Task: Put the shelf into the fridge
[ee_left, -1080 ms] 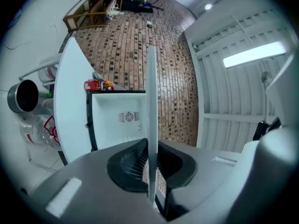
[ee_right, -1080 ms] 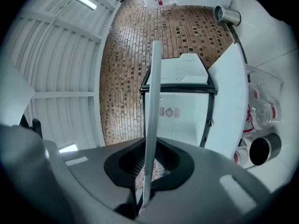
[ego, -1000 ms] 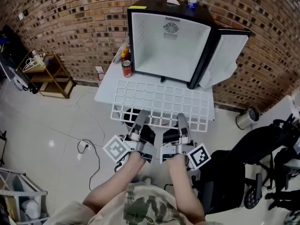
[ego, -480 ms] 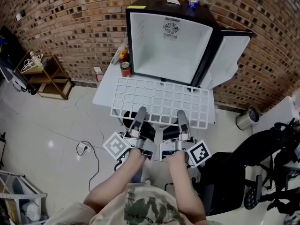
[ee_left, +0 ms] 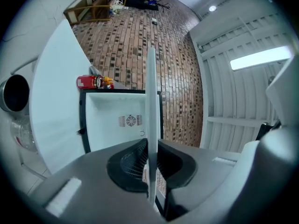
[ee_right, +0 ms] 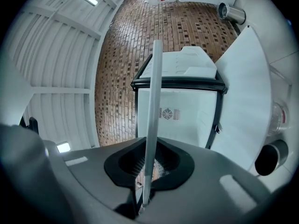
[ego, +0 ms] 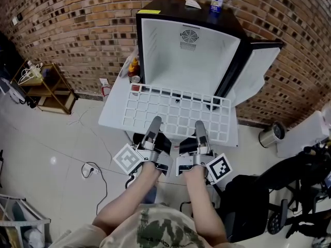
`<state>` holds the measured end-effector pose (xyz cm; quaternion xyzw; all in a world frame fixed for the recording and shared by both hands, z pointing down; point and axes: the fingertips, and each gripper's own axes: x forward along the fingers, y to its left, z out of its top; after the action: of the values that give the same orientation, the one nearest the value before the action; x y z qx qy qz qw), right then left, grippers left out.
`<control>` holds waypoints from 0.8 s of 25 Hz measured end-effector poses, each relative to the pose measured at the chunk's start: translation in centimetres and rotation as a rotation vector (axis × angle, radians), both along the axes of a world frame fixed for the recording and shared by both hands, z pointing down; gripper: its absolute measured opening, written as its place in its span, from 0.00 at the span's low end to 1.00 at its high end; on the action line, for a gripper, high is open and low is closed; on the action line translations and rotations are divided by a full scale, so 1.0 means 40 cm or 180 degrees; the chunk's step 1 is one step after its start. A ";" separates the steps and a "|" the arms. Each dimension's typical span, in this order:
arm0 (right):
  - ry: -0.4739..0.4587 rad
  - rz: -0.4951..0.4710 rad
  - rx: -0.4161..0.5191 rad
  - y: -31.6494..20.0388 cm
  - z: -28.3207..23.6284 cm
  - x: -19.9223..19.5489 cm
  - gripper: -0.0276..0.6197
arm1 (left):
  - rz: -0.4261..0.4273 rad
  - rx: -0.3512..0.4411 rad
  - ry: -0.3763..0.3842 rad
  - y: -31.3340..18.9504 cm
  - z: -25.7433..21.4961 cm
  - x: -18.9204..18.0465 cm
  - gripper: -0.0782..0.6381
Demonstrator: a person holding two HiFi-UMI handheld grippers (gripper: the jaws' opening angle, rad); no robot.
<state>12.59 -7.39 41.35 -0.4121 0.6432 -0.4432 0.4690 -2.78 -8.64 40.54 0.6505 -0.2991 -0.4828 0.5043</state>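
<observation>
Head view: both grippers are clamped on the near edge of the white wire shelf (ego: 178, 112), left gripper (ego: 154, 122) and right gripper (ego: 199, 126) side by side in the lower middle of the frame. In each gripper view the shelf shows edge-on as a thin white bar pinched between the jaws, so both are clenched on it for sure. It's held roughly flat over the white bench (ego: 115, 107), with its far edge right at the mouth of the open fridge (ego: 189, 56) in the upper middle, low in the opening.

What worries me: the shelf looks almost as wide as the cavity, so a little skew could jam a far corner on a side wall or on the door (ego: 256, 68) hinge at the right. It's only held by one edge, so the far end could sag and miss the ledges. The red can (ego: 135, 85) left of the fridge sits close to that corner too, easy to knock
</observation>
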 end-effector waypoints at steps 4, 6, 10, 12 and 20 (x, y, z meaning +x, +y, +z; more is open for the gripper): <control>0.0019 0.0035 -0.0020 -0.065 0.001 0.007 0.09 | 0.0020 0.0000 -0.0015 -0.069 0.004 0.005 0.15; 0.0018 0.0049 -0.0031 -0.092 0.000 0.009 0.09 | 0.0041 -0.0010 -0.0002 -0.098 0.002 0.007 0.15; 0.0019 0.0078 -0.0077 -0.138 0.007 0.007 0.09 | 0.0098 -0.0058 0.0010 -0.150 0.007 0.007 0.15; 0.0037 0.0110 -0.0098 -0.161 0.011 0.010 0.09 | 0.0139 -0.0075 0.0028 -0.175 0.009 0.010 0.15; 0.0096 0.0272 -0.0184 -0.265 0.019 0.013 0.09 | 0.0310 -0.0176 0.0051 -0.294 0.029 0.015 0.15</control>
<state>13.11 -17.97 42.12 -0.4592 0.6189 -0.4350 0.4657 -2.19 -20.39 41.71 0.6462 -0.2763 -0.4545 0.5473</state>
